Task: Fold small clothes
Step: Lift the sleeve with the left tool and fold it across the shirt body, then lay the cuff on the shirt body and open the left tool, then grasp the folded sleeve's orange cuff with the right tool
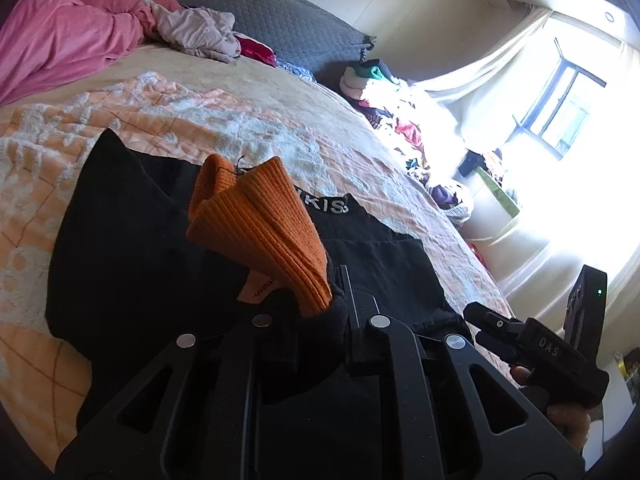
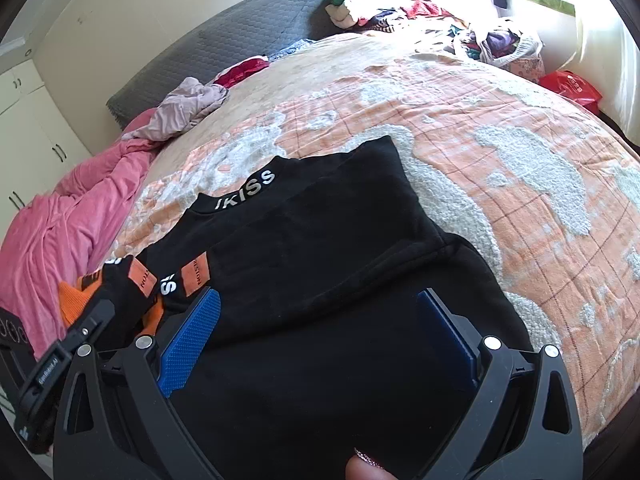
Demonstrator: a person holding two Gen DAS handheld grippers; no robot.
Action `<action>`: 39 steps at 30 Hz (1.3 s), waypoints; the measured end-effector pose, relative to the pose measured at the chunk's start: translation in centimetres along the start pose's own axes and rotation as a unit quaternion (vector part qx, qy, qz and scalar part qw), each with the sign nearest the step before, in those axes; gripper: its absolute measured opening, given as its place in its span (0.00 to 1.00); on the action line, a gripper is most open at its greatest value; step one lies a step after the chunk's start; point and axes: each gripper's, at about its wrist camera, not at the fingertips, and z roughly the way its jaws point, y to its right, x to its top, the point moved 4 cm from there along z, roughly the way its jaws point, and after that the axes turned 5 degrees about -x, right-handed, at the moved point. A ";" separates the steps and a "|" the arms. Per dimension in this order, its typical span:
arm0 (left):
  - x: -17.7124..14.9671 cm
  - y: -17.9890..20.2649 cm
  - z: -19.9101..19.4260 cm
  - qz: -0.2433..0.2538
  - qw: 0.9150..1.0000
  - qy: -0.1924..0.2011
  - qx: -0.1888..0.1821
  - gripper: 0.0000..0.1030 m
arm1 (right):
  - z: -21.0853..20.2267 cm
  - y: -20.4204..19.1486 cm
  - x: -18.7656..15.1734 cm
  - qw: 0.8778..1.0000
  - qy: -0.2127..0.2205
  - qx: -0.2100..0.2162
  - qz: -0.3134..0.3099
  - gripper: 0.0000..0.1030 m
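Observation:
A small black top [image 2: 320, 240] with white lettering on its collar lies flat on the orange and white bedspread [image 2: 500, 128]. My left gripper [image 1: 320, 304] is shut on the top's orange ribbed sleeve cuff [image 1: 260, 232] and holds it lifted over the black body [image 1: 128, 240]. In the right wrist view the left gripper [image 2: 108, 304] sits at the left with the orange and black sleeve in it. My right gripper [image 2: 320, 320] is open just above the top's lower part, blue pads [image 2: 192, 336] on either side of the cloth. The right gripper also shows in the left wrist view [image 1: 492, 328].
A pink blanket [image 2: 60, 220] and a crumpled pale garment [image 2: 188, 108] lie at the bed's far left. A grey headboard cushion [image 2: 224, 40] stands behind. A pile of mixed clothes [image 2: 440, 12] sits at the far right by the window. A red bag [image 2: 572, 88] lies beside the bed.

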 end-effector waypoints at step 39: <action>3.8 1.0 -0.4 0.103 0.991 -0.068 0.047 0.73 | 2.2 -4.7 -2.6 0.995 -0.072 0.056 -0.048 0.95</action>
